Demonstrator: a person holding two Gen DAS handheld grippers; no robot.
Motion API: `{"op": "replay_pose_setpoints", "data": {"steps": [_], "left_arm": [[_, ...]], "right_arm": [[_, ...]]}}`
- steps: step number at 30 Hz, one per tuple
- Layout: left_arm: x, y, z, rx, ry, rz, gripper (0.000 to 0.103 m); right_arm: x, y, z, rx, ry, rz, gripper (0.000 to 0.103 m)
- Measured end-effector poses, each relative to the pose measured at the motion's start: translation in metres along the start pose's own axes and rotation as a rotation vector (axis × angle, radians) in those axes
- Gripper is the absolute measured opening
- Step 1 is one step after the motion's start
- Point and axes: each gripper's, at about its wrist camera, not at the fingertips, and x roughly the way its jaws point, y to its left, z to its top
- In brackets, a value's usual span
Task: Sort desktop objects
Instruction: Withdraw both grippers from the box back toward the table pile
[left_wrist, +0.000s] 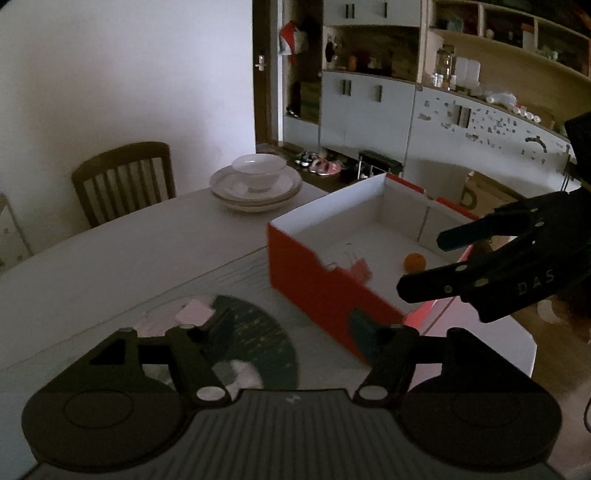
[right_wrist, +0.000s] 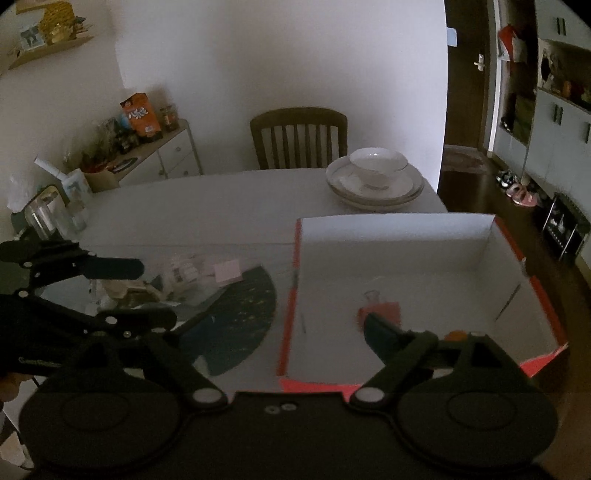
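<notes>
A red box with a white inside stands open on the table. In it lie a red binder clip and a small orange ball. Left of the box lies a dark folding fan with a pink note pad and a heap of small items. My left gripper is open and empty above the fan. My right gripper is open and empty over the box's near edge.
Stacked plates with a bowl sit at the table's far side, a wooden chair behind them. A low cabinet with packets stands at the left wall. Shelving lines the right.
</notes>
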Motion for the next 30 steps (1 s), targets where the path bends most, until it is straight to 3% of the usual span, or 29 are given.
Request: {"op": "replay_pose_setpoints", "data": {"steps": [12, 16, 30], "left_arm": [[-0.018, 0.044, -0.056, -0.002, 0.02, 0.043, 0.088], [-0.02, 0.061, -0.077, -0.022, 0.032, 0.082, 0.102], [-0.011, 0.118, -0.143, -0.101, 0.128, 0.217, 0.102]], "right_arm": [[0.022, 0.057, -0.015, 0.007, 0.015, -0.011, 0.097], [0.031, 0.075, -0.018, -0.008, 0.018, -0.008, 0.098], [0.076, 0.124, -0.031, -0.002, 0.062, -0.015, 0.098]]}}
